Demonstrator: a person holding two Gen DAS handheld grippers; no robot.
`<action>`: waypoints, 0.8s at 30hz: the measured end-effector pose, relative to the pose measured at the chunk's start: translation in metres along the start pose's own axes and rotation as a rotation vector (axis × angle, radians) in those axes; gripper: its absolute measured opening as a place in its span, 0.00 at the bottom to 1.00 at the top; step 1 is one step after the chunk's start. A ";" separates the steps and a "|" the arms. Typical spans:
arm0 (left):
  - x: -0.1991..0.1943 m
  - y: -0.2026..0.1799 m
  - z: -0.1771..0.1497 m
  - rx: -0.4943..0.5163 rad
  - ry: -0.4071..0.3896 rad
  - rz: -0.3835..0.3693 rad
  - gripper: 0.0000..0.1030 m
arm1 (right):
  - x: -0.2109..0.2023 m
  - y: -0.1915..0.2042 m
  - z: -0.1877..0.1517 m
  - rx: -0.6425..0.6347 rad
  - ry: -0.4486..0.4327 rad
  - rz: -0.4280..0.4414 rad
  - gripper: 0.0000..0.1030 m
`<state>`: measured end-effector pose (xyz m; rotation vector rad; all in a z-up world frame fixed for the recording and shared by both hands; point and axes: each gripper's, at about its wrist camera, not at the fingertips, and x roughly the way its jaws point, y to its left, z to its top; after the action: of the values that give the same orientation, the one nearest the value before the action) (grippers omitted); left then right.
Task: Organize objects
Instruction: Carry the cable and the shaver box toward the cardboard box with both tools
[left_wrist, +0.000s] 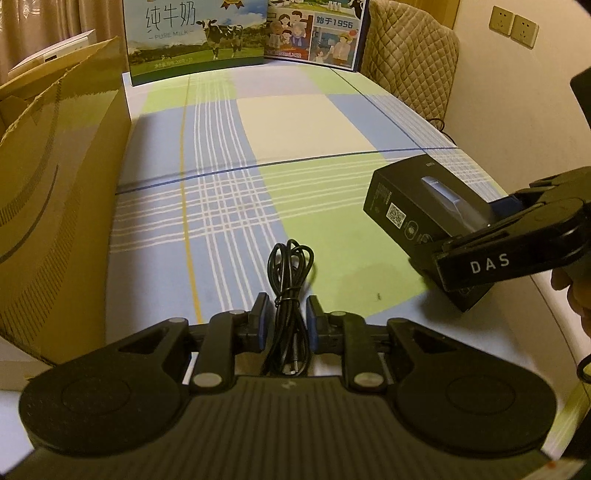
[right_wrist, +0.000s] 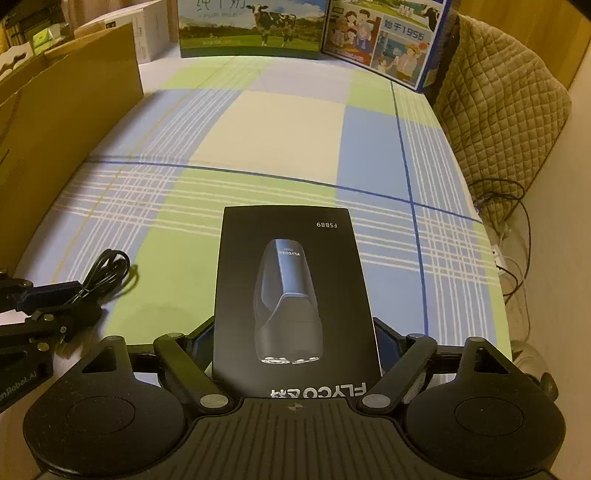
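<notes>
While the left gripper (left_wrist: 287, 320) points down at the checked cloth (left_wrist: 306, 122), its blue pads (left_wrist: 263, 314) are squeezed against a bundled black cable (left_wrist: 290, 280), whose tied loops stick out past the fingertips and whose loose end with the plug hangs back toward the camera. That gripper is closed on the cable, with only the width of the bundle between the jaws. From the right wrist view the same cable (right_wrist: 107, 271) shows at the left edge, held just above the cloth with its shadow beneath it.

The right gripper (right_wrist: 295, 350) holds a black shaver box (right_wrist: 291, 288) between widely spread jaws, one pad on each long side (the print on the lid reads upside down from this camera). In the left wrist view the box (left_wrist: 417, 214) sits to the right of the cable, well apart from it, tilted with its far end low over the green and blue squares; I cannot tell whether that end touches the cloth.

A large cardboard box (left_wrist: 62, 192) stands along the left edge of the cloth. At the far end two milk cartons (left_wrist: 195, 37) stand side by side, and a quilted cover (left_wrist: 410, 62) drapes over something at the right rear, near a wall with sockets (left_wrist: 513, 26).
</notes>
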<state>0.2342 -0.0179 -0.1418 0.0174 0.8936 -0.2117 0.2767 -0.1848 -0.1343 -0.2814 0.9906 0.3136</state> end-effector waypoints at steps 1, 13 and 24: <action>0.000 0.000 0.000 -0.002 0.000 0.002 0.12 | 0.000 0.000 0.000 0.003 -0.003 -0.006 0.76; -0.039 0.007 0.000 -0.053 -0.029 -0.009 0.11 | -0.049 -0.001 -0.012 0.126 -0.075 0.012 0.75; -0.119 0.006 -0.001 -0.105 -0.095 -0.037 0.11 | -0.141 0.038 -0.032 0.158 -0.152 0.006 0.75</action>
<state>0.1626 0.0092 -0.0511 -0.1059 0.8096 -0.1979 0.1657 -0.1805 -0.0344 -0.1097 0.8609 0.2564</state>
